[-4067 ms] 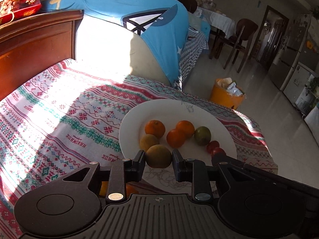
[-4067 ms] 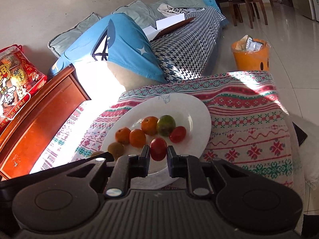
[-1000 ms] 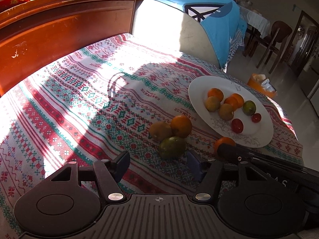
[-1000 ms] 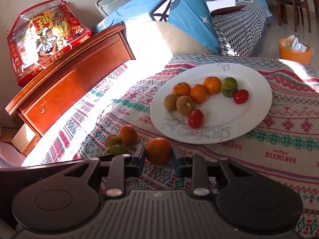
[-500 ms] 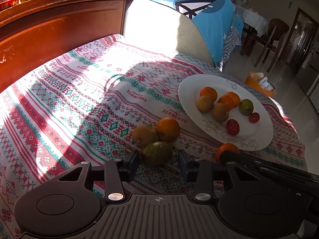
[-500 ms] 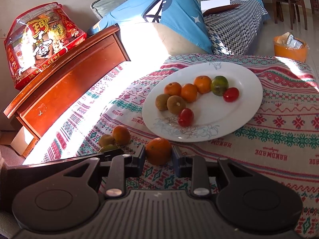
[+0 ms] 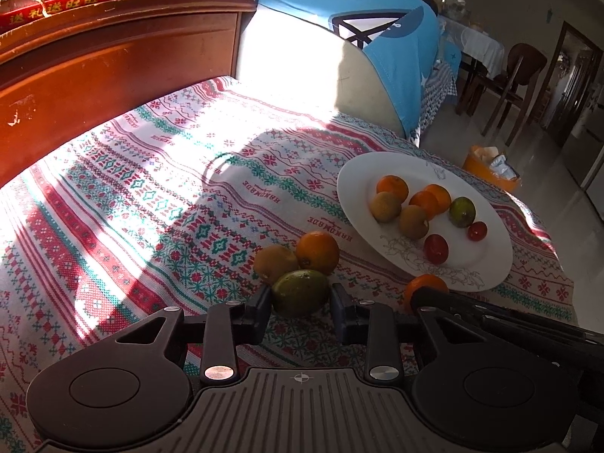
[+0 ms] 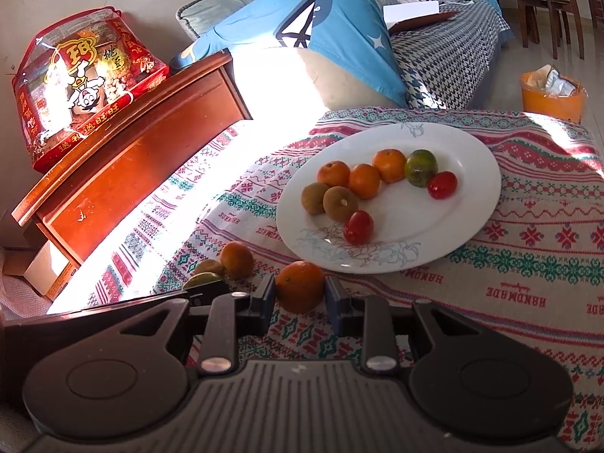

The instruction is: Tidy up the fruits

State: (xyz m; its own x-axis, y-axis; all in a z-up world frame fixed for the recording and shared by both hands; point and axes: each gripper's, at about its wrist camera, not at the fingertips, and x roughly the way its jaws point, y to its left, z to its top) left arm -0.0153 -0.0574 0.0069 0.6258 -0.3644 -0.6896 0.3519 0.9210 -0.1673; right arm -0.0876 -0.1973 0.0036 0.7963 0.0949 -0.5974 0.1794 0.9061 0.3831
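Note:
My left gripper (image 7: 301, 302) is shut on a green citrus fruit (image 7: 300, 292) that rests on the patterned cloth. Just behind it lie a brown fruit (image 7: 275, 262) and an orange (image 7: 317, 251), touching each other. My right gripper (image 8: 299, 298) is shut on another orange (image 8: 300, 287), close to the near rim of the white plate (image 8: 487, 188). That plate (image 7: 351, 196) holds several fruits: oranges, two brown ones, a green one (image 8: 421, 168) and two red tomatoes. The right gripper's tip (image 7: 426, 294) shows in the left wrist view beside the plate.
A wooden headboard (image 7: 113, 60) with a red snack bag (image 8: 83, 87) on it borders the cloth at the left. A blue-covered cushion (image 8: 321, 37) and a checkered sofa lie beyond. An orange bin (image 8: 551, 94) stands on the floor; the cloth drops off at the right edge.
My left gripper moved forward over the cloth and its fingers closed in on the green fruit. The right gripper keeps hold of its orange and has barely shifted.

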